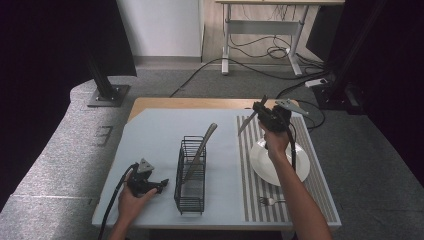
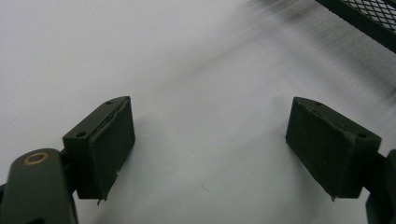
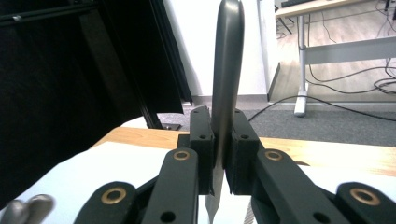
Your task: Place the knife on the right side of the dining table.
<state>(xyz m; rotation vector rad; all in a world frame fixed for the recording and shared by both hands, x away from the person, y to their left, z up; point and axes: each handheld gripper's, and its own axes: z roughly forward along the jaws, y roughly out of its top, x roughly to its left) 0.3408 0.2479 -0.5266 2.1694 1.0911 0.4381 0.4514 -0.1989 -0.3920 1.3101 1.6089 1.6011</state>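
**Right gripper lifts a knife above the far right of the table**

The right gripper [image 1: 263, 111] pinches a knife [image 3: 227, 70] between its jaws, raised beyond the white plate [image 1: 260, 160]. The left gripper [image 2: 210, 144] rests near-left, jaws spread with nothing between them, beside the wire basket [image 1: 191, 200] holding another knife [image 1: 202, 147]. A fork [image 1: 267, 201] lies on the striped mat [image 1: 246, 165]. No writing is legible.

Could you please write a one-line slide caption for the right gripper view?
Right hand-held gripper clamps a table knife upright above the table's far edge.
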